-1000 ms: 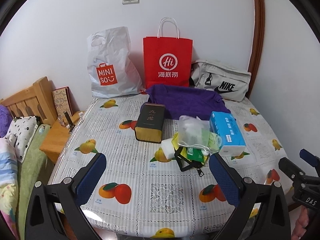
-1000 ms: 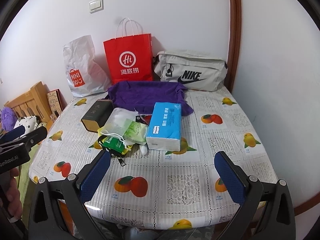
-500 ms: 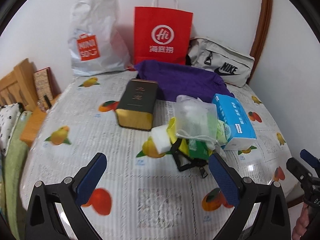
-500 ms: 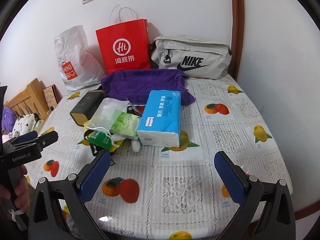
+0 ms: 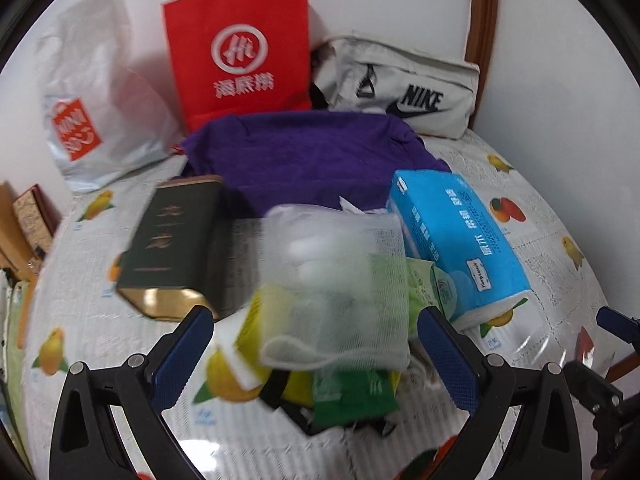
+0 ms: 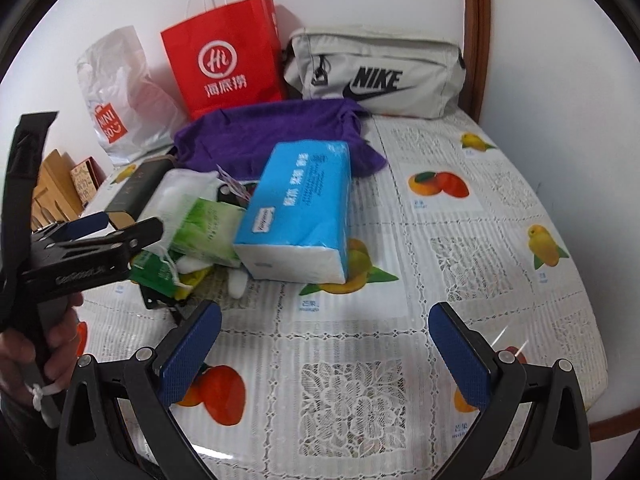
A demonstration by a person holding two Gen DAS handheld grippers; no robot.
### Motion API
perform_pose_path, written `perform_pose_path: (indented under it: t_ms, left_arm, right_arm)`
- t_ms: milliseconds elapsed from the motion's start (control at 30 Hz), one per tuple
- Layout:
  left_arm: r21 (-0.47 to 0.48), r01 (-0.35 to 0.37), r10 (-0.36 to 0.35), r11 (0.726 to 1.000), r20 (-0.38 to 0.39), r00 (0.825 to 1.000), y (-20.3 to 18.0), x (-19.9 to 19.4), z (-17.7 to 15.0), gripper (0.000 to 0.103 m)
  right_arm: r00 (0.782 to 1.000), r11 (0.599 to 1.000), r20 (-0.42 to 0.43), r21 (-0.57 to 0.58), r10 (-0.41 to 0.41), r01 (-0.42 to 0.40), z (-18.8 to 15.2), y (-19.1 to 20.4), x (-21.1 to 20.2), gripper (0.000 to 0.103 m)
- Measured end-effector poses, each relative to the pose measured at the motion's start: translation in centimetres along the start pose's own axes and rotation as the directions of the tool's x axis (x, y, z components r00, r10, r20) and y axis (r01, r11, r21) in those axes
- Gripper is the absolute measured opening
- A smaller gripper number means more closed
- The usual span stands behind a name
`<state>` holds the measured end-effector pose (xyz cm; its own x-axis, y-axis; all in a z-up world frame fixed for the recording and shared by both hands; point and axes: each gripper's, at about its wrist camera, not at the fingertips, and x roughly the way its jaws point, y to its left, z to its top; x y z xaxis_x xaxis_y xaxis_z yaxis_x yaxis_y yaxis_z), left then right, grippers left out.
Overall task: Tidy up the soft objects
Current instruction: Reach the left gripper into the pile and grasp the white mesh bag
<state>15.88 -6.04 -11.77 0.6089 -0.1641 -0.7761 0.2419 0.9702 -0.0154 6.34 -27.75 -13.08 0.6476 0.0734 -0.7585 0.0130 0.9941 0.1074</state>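
A pile lies mid-table: a white mesh pouch [image 5: 336,280] holding cotton balls, green packets [image 5: 348,396], a green tissue pack [image 6: 208,232], a blue tissue pack [image 5: 460,236] and a purple cloth [image 5: 312,152] behind. My left gripper [image 5: 316,352] is open, its blue pads either side of the mesh pouch, just short of it. It also shows in the right wrist view [image 6: 120,228], beside the pile. My right gripper [image 6: 324,352] is open and empty above the tablecloth, in front of the blue tissue pack [image 6: 300,208].
A dark green tin box [image 5: 172,240] lies left of the pile. A red paper bag [image 5: 240,48], a white Miniso bag [image 5: 92,92] and a grey Nike bag [image 5: 404,88] stand along the wall. The fruit-print table [image 6: 480,240] ends at a wooden rim on the right.
My left gripper has moved forward and down onto the pile, so the mesh pouch now sits between its pads. My right gripper has moved forward toward the blue tissue pack.
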Motion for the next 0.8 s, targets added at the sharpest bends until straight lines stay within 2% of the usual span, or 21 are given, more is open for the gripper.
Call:
perform_pose_path:
  t_ms: [67, 133, 167, 233, 267, 333, 500, 567, 633, 800]
  left_arm:
    - [-0.004, 0.018, -0.018, 1.0, -0.016, 1.0, -0.1, 1.1, 0.3, 0.102]
    - [-0.017, 0.041, -0.041, 0.999, -0.023, 0.999, 0.0, 1.8, 0.3, 0.088]
    - [-0.02, 0.035, -0.036, 0.999, -0.025, 0.999, 0.1, 2.1, 0.3, 0.086]
    - [-0.008, 0.017, -0.017, 1.0, -0.002, 1.0, 0.4, 2.0, 0.2, 0.072]
    - [-0.004, 0.021, -0.021, 1.0, 0.005, 1.0, 0.5, 1.9, 0.2, 0.069]
    - [-0.01, 0.04, -0.04, 0.999, 0.018, 0.999, 1.1, 1.2, 0.1, 0.052]
    - [-0.021, 0.056, -0.055, 0.998, 0.024, 0.998, 2.7, -0.1, -0.3, 0.024]
    - [-0.022, 0.058, -0.058, 0.998, 0.021, 0.998, 3.4, -0.6, -0.8, 0.023]
    - [-0.019, 0.055, -0.055, 0.998, 0.023, 0.998, 3.8, -1.2, -1.3, 0.015]
    - [-0.037, 0.032, -0.031, 0.999, 0.03, 0.999, 5.6, -2.5, -2.6, 0.012]
  right_arm:
    - [1.0, 1.0, -0.014, 0.004, -0.002, 0.002, 0.0, -0.3, 0.7, 0.102]
    - [0.999, 1.0, -0.034, 0.012, -0.003, 0.004, 0.0, -0.6, 1.6, 0.102]
    - [0.999, 1.0, -0.041, 0.016, -0.002, 0.002, 0.1, -0.7, 1.9, 0.102]
    - [0.999, 1.0, -0.053, 0.025, 0.007, -0.005, 0.2, -0.9, 2.5, 0.102]
    - [0.998, 1.0, -0.056, 0.03, 0.011, -0.009, 0.3, -0.9, 2.7, 0.102]
    - [0.998, 0.999, -0.054, 0.031, 0.019, -0.017, 0.4, -0.8, 3.0, 0.102]
    - [0.998, 0.999, -0.036, 0.009, 0.047, -0.047, 1.3, 0.5, 3.0, 0.102]
    - [0.998, 0.998, -0.02, -0.016, 0.063, -0.064, 1.8, 1.5, 2.8, 0.102]
    - [0.997, 0.996, -0.012, -0.036, 0.079, -0.079, 2.1, 2.5, 2.7, 0.102]
    - [0.985, 0.981, -0.012, -0.084, 0.173, -0.173, 2.4, 5.4, 2.9, 0.102]
